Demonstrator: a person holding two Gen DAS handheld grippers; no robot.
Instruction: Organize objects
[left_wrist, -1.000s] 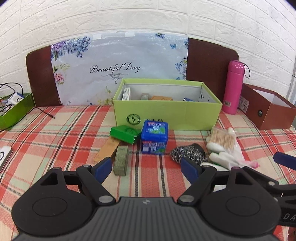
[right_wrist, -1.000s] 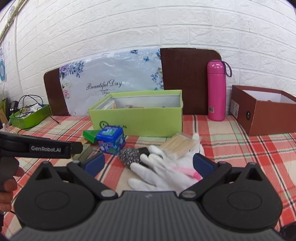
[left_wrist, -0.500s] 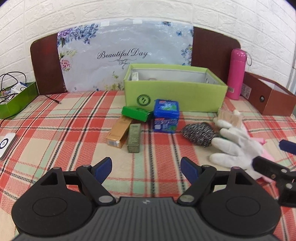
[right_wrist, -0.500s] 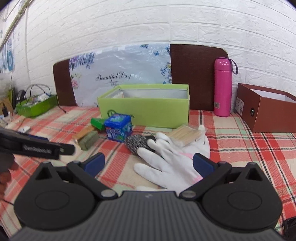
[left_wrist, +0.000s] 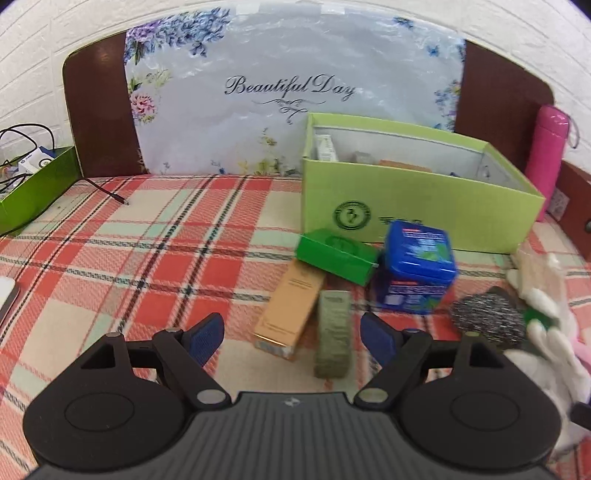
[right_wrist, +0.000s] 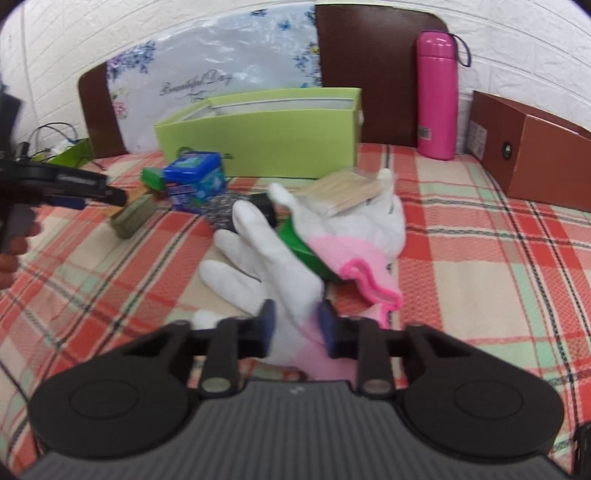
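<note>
My right gripper (right_wrist: 295, 321) is shut on a white glove (right_wrist: 266, 258) with a pink cuff (right_wrist: 362, 266), pinching it near the wrist. The glove lies over a green item (right_wrist: 303, 247); a pack of wooden sticks (right_wrist: 347, 190) rests behind it. My left gripper (left_wrist: 291, 332) stands open, low over a tan box (left_wrist: 291, 306) and an olive box (left_wrist: 333, 332), with nothing pressed between its pads. A small green box (left_wrist: 338, 254), a blue tin (left_wrist: 417, 273) and a steel scourer (left_wrist: 487, 319) lie in front of the open lime-green box (left_wrist: 417, 199).
A pink bottle (right_wrist: 436, 96) and an open brown box (right_wrist: 532, 147) stand at the back right. A green tray (left_wrist: 33, 184) with cables sits at the far left, a loose cable end (left_wrist: 118, 197) beside it. A floral panel (left_wrist: 288, 92) leans on the wall.
My right gripper has dropped and shut on the white glove. My left gripper has moved forward and down, so the tan and olive boxes now sit just past its open fingers.
</note>
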